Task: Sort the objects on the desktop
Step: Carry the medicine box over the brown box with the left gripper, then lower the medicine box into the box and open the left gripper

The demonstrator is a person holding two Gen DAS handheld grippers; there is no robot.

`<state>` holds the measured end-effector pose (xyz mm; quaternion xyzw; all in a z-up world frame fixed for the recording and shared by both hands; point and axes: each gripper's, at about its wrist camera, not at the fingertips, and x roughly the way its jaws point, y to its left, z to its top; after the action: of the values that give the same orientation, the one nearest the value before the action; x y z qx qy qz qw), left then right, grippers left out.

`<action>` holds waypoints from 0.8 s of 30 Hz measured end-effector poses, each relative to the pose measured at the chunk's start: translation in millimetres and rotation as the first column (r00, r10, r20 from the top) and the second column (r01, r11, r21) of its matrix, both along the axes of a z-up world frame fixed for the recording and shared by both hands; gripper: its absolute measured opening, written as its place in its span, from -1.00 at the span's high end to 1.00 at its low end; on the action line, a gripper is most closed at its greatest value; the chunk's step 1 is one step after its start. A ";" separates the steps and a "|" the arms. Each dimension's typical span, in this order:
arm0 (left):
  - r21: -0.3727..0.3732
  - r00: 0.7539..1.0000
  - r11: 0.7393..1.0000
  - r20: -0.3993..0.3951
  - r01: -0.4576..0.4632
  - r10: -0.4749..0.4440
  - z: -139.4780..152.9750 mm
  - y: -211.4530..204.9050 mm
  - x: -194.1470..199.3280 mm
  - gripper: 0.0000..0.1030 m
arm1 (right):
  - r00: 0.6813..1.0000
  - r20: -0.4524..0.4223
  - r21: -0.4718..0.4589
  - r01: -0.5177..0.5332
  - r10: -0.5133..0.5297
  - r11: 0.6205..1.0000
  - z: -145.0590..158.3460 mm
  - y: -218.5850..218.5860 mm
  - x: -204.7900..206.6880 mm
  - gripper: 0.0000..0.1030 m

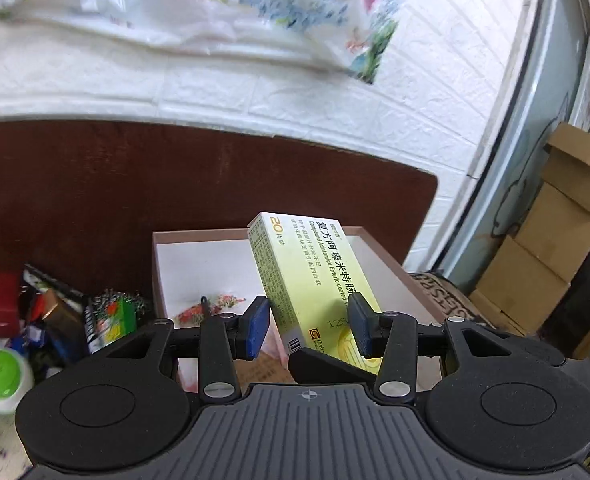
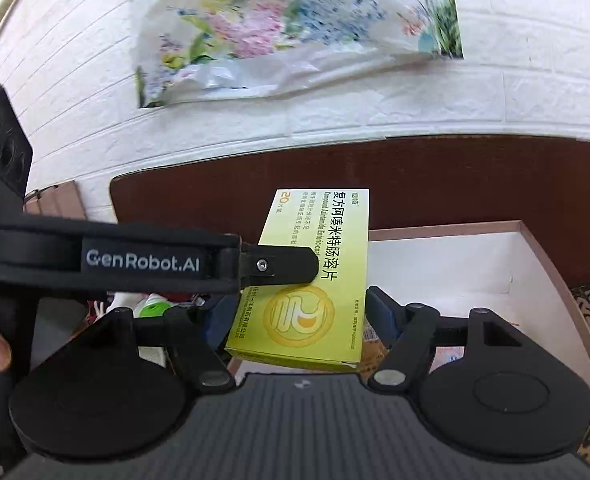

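Both grippers hold one yellow-green medicine box (image 1: 315, 280). Left gripper (image 1: 309, 326) pinches its thin sides between blue pads. Right gripper (image 2: 301, 316) squeezes its wide faces, jaws far apart. Left of the jaws sits a messy pile of small things (image 1: 55, 320). Under the jaws lies an open white tray (image 1: 199, 264) on a dark brown table (image 1: 135, 184). Behind is a white brick wall (image 1: 255, 92) with a flowery bag (image 2: 279, 32). Far right stand cardboard boxes (image 1: 551, 240).
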<state>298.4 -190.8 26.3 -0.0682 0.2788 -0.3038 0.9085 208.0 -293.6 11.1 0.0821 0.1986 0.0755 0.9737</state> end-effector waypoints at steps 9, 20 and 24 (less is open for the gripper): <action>0.038 0.999 0.999 -0.027 -0.016 0.017 -40.5 -9.7 56.9 -0.19 | 0.996 -0.091 0.018 -0.007 0.009 1.000 -34.8 -15.5 67.3 -0.45; 0.109 0.999 0.993 0.010 -0.039 0.039 -38.9 0.5 38.9 -1.00 | 0.994 -0.107 -0.165 0.013 -0.031 0.986 -41.1 9.0 63.6 -0.99; 0.137 0.999 0.990 0.032 -0.037 0.033 -38.2 -0.2 19.1 -1.00 | 0.990 -0.135 -0.197 0.013 -0.041 0.980 -42.6 18.2 51.1 -0.99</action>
<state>317.4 -191.0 -11.9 -0.0058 0.2841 -0.2691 0.9203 259.0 -275.4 -31.4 -0.0064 0.2712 0.0363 0.9618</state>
